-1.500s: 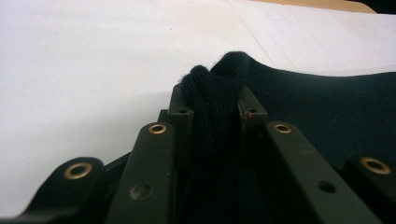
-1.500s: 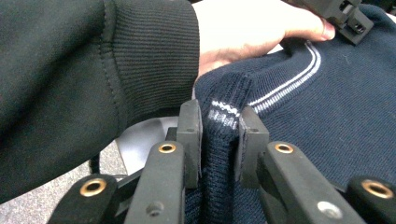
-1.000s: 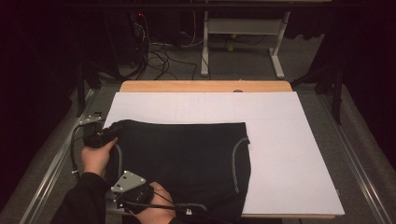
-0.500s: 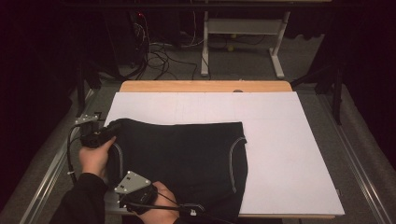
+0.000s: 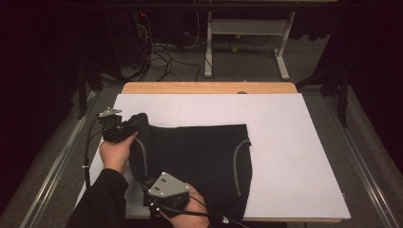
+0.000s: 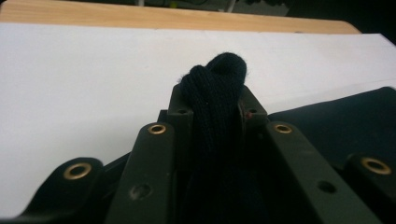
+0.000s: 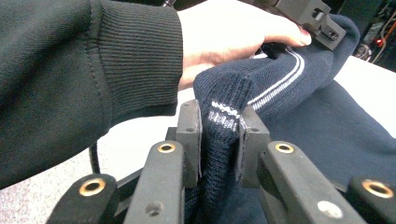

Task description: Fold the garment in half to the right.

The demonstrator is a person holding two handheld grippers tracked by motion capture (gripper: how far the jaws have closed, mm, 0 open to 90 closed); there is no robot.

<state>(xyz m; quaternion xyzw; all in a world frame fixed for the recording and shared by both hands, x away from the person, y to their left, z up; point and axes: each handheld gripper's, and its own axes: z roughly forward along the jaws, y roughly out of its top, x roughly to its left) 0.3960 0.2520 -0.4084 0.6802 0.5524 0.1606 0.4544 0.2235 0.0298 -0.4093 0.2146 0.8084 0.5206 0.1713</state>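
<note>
Left gripper (image 5: pixel 138 124) and right gripper (image 7: pixel 219 140) each clamp the dark navy knitted sweater (image 5: pixel 195 161) on my white counter (image 5: pixel 294 156), at its left edge. Risk: uneven pulling may slip the bunched knit free.

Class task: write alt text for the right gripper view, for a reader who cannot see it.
The right hand-held gripper is clamped on a fold of a dark navy knitted garment with pale stripes. Beyond it, a hand in a dark ribbed sleeve holds the left hand-held gripper, which grips the same raised edge above the white table surface.
</note>
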